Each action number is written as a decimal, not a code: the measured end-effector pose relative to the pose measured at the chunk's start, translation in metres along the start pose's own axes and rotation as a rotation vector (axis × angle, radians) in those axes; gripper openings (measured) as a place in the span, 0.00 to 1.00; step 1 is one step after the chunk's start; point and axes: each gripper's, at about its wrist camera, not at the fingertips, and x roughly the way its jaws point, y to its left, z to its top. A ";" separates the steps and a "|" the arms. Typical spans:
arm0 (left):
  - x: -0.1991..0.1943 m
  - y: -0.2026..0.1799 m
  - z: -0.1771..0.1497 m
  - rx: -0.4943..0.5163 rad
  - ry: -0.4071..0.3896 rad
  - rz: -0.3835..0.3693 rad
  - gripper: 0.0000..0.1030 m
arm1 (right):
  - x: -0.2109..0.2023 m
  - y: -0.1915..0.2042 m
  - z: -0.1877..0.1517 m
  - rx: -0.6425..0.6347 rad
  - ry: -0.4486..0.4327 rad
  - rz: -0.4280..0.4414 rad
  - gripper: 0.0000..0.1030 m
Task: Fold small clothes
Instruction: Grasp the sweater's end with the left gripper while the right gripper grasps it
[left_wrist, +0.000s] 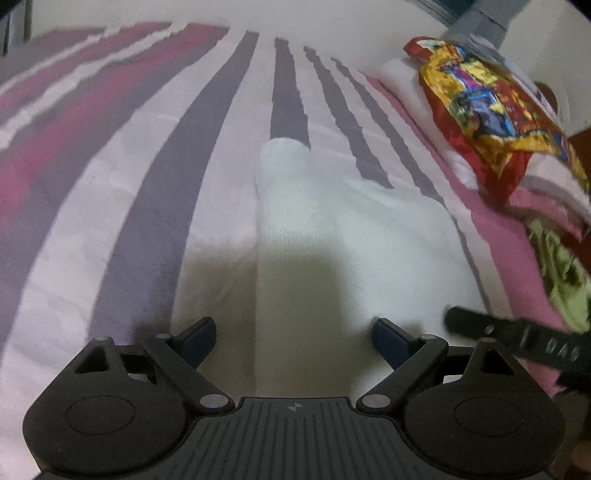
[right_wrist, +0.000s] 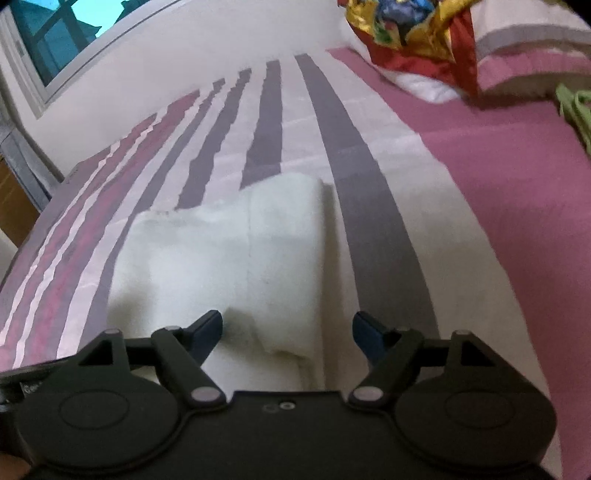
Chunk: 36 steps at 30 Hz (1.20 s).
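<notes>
A small white knit garment (left_wrist: 332, 229) lies flat on the striped bedsheet (left_wrist: 129, 166). My left gripper (left_wrist: 294, 334) is open, its jaws wide apart just above the garment's near edge, holding nothing. In the right wrist view the same white garment (right_wrist: 229, 251) lies folded over on itself, with a thicker fold on its right side. My right gripper (right_wrist: 288, 330) is open over the garment's near edge, empty. Part of the right gripper (left_wrist: 517, 339) shows at the lower right of the left wrist view.
A red and yellow patterned cloth (left_wrist: 480, 107) lies on white folded cloth (left_wrist: 406, 88) at the right, also in the right wrist view (right_wrist: 410, 29). A green cloth (left_wrist: 561, 273) lies at the far right. A plain pink sheet area (right_wrist: 517, 184) and a window (right_wrist: 55, 33) show.
</notes>
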 end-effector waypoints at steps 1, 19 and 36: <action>0.003 0.001 0.000 -0.011 0.004 -0.010 0.88 | 0.003 0.001 0.000 -0.005 0.008 0.006 0.75; 0.012 -0.013 0.003 0.013 0.017 -0.047 0.54 | 0.025 0.005 0.001 -0.013 0.052 0.102 0.52; 0.000 -0.016 0.002 0.047 -0.020 -0.042 0.36 | 0.019 0.021 -0.004 -0.053 -0.008 0.078 0.33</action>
